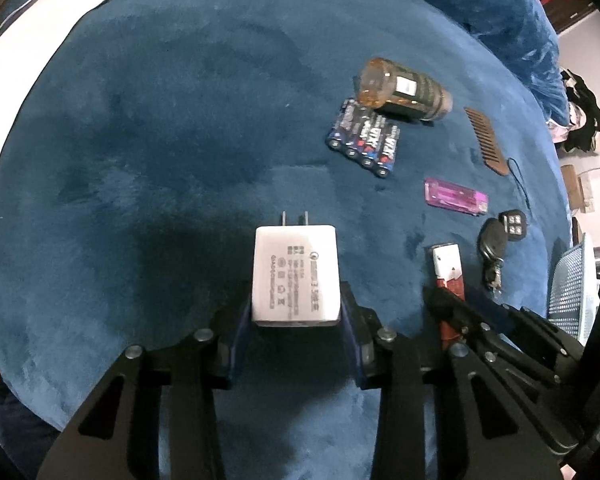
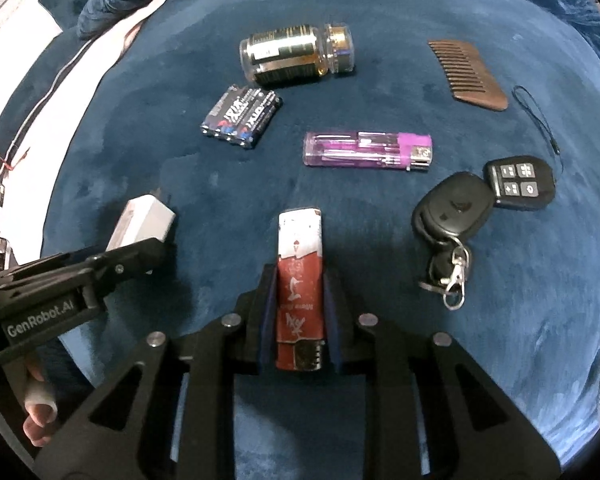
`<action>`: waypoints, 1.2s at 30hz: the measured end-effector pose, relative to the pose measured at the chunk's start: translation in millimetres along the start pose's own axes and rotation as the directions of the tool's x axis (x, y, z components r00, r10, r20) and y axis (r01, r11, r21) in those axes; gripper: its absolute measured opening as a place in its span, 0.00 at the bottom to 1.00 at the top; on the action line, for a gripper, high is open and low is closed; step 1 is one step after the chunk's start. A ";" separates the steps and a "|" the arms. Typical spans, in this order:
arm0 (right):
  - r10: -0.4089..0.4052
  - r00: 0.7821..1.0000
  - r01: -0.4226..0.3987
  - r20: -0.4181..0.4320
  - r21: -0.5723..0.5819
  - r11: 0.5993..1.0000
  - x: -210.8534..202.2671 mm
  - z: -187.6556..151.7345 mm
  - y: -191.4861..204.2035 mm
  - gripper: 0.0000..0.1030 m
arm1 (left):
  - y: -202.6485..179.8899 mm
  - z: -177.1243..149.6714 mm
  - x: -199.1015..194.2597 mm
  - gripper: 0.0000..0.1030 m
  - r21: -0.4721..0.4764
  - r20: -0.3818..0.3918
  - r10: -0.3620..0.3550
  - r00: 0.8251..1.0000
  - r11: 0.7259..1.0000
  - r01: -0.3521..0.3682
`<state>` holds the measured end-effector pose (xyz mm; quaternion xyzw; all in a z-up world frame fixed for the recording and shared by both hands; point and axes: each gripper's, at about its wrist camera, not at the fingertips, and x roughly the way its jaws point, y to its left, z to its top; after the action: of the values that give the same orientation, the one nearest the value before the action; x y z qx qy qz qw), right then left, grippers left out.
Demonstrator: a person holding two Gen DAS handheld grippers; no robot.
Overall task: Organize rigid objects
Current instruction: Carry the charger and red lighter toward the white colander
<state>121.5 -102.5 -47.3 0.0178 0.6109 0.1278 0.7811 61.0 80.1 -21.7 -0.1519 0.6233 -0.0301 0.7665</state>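
Note:
My left gripper (image 1: 296,304) is shut on a white plug charger (image 1: 294,276), prongs pointing away, over the blue velvet surface (image 1: 160,140). The charger also shows in the right wrist view (image 2: 144,222). My right gripper (image 2: 298,292) is shut on a red and white lighter (image 2: 300,284), which also shows in the left wrist view (image 1: 448,268). On the cloth lie a purple lighter (image 2: 368,150), a pack of batteries (image 2: 242,116), an amber bottle (image 2: 296,56) on its side, a brown comb (image 2: 468,74) and black key fobs (image 2: 480,200).
A white mesh basket (image 1: 572,284) stands at the right edge in the left wrist view. A thin black cord (image 2: 538,120) lies beside the comb. White fabric (image 1: 32,32) lies at the far left. A blue cushion (image 1: 500,0) rises at the back.

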 end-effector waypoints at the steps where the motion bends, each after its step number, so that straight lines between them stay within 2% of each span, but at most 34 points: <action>1: 0.002 1.000 -0.002 0.005 0.001 1.000 -3.4 -1.5 -1.2 0.22 | -6.6 1.3 -1.1 0.39 0.007 0.001 -0.002 1.000 1.000 0.002; 14: -0.007 0.995 0.002 0.098 0.059 0.998 -58.9 -24.0 -30.1 0.22 | -53.5 -19.2 -32.1 0.39 0.127 0.047 -0.019 0.999 0.992 0.013; 21: -0.035 0.987 0.016 0.154 0.124 0.992 -91.6 -45.0 -60.6 0.22 | -100.5 -29.2 -41.8 0.39 0.217 0.060 -0.037 0.998 0.976 0.024; 36: -0.126 0.962 0.047 0.241 0.311 0.949 -154.3 -90.0 -149.0 0.22 | -214.2 -55.2 -59.4 0.39 0.416 0.075 -0.074 0.994 0.909 0.036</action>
<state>27.7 -292.3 49.1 0.1265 0.5166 -0.0052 0.8468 25.3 -120.6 82.7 -0.0046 0.5634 -0.1762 0.8072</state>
